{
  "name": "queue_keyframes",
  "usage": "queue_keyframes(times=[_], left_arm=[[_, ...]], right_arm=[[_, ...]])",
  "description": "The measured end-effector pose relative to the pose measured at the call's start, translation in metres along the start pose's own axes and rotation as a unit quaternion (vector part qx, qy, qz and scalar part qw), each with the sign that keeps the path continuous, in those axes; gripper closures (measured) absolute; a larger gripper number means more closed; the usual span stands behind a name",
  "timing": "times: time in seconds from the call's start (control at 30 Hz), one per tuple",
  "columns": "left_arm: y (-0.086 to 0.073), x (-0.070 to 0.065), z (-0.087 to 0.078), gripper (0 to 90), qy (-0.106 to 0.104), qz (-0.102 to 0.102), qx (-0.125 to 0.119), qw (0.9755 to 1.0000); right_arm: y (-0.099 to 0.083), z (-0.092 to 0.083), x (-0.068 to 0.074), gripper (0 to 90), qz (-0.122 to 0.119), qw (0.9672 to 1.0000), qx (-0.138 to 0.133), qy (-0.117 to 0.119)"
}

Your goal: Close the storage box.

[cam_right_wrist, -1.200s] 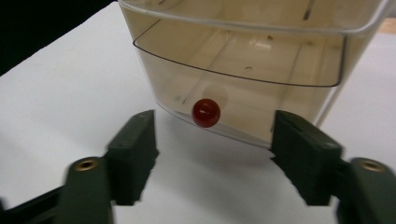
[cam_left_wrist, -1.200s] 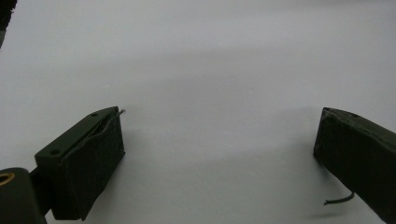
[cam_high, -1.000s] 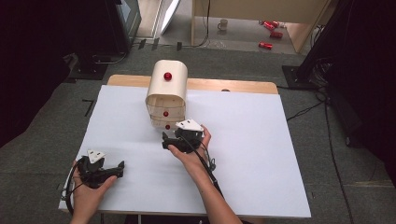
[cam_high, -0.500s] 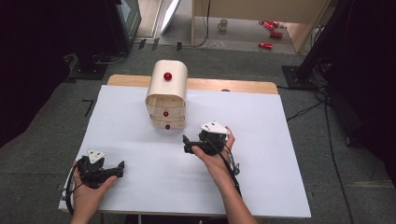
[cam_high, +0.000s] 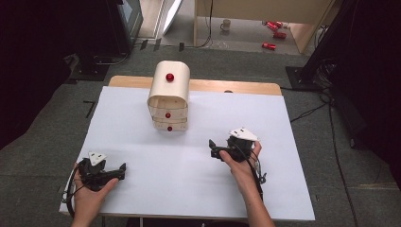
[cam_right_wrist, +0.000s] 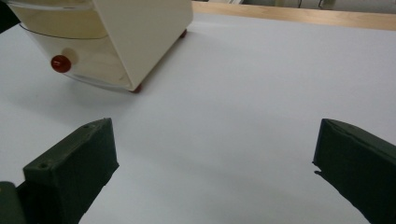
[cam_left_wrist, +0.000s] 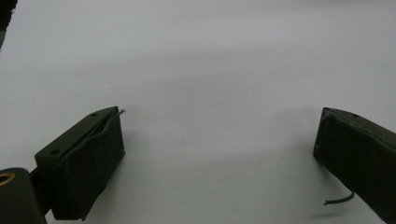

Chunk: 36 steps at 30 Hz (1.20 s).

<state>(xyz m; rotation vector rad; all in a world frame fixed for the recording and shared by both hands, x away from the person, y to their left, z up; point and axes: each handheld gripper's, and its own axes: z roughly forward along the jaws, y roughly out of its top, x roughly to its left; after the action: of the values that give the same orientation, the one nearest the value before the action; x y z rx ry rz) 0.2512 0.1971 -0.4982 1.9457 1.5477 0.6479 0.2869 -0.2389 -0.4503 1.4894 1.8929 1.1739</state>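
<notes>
Resting at the near left of the white table (cam_high: 142,156), the left gripper (cam_high: 122,169) lies low in the person's left hand (cam_high: 90,191), its jaws spread wide with nothing between them; the left gripper view shows bare white surface between the two black pads (cam_left_wrist: 88,163). It sits where it sat a second ago.

Further right, at the far middle of the table, stands the small cream drawer cabinet (cam_high: 169,97), upright, with a red knob (cam_high: 169,77) on its rounded top and two more red knobs on the drawer fronts that face the person. Both drawers look pushed in. It has not shifted.

Right of the cabinet and nearer, the right gripper (cam_high: 213,149) is held in the right hand (cam_high: 243,163), pointing left. A second ago it was just in front of the lower drawers; now it has drawn away to the right and stands well apart from the cabinet. Its jaws have just been opening and now gape fully, with nothing between them. The right gripper view shows the cabinet's lower drawer and one red knob (cam_right_wrist: 61,63) off to the upper left.
</notes>
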Motion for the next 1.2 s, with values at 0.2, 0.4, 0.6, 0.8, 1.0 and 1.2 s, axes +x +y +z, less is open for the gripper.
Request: queue_keyframes(times=[0.2,0.4,0.6,0.8,1.0,1.2], left_arm=[[0.0,0.0,0.0,1.6,0.0,0.0,-0.001,1.0],[0.0,0.0,0.0,1.6,0.0,-0.001,-0.001,1.0],[0.0,0.0,0.0,1.6,0.001,-0.001,-0.001,1.0],[0.0,0.0,0.0,1.6,0.0,-0.001,-0.001,1.0],[0.0,0.0,0.0,1.6,0.001,-0.001,-0.001,1.0],[0.0,0.0,0.0,1.6,0.001,-0.001,-0.001,1.0]], right_arm=[[-0.006,-0.012,-0.019,0.0,0.006,0.9999,0.0,-0.014],[-0.015,-0.024,-0.036,0.0,0.012,0.9995,0.004,-0.03],[-0.026,-0.034,-0.054,0.0,0.016,0.9988,0.012,-0.046],[-0.037,-0.044,-0.069,0.0,0.024,0.998,0.015,-0.056],[-0.05,-0.053,-0.085,0.0,0.024,0.9969,0.028,-0.07],[-0.063,-0.066,-0.101,0.0,0.039,0.9948,0.036,-0.087]])
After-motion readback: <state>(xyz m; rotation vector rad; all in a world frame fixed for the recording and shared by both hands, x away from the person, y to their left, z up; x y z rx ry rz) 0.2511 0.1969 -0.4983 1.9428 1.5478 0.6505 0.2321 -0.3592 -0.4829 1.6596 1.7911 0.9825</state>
